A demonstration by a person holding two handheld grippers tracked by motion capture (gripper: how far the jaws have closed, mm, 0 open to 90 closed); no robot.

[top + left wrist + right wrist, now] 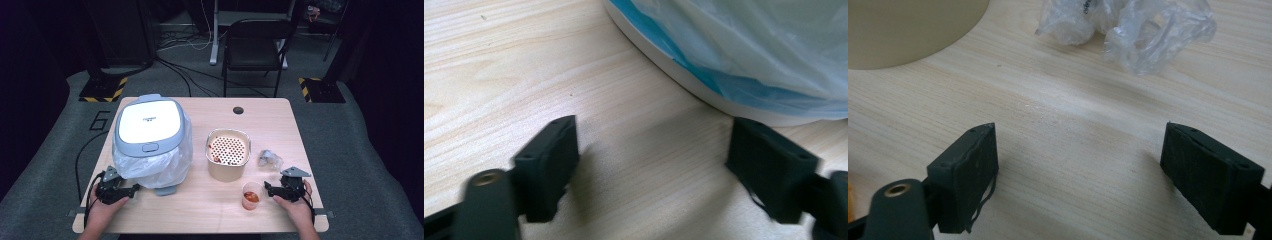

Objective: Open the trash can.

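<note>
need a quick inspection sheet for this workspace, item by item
surface: light wooden table, round hole at the far edge
job's things: white bin with grey lid and clear liner bag; beige round container with perforated insert; small clear cup of orange-red food
clutter: crumpled clear plastic wrapper
grippers: left gripper open, empty; right gripper open, empty
cables: black cables on the floor
surroundings: black chair, grey carpet

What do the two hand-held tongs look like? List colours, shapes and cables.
Both tongs are black. The left tongs and right tongs each end in two flat, blocky rectangular jaws, with a brass-coloured ring on the near arm in both gripper views. A grey three-cornered plate tops the right one. A black cable trails from the left one. No sleeves show.
</note>
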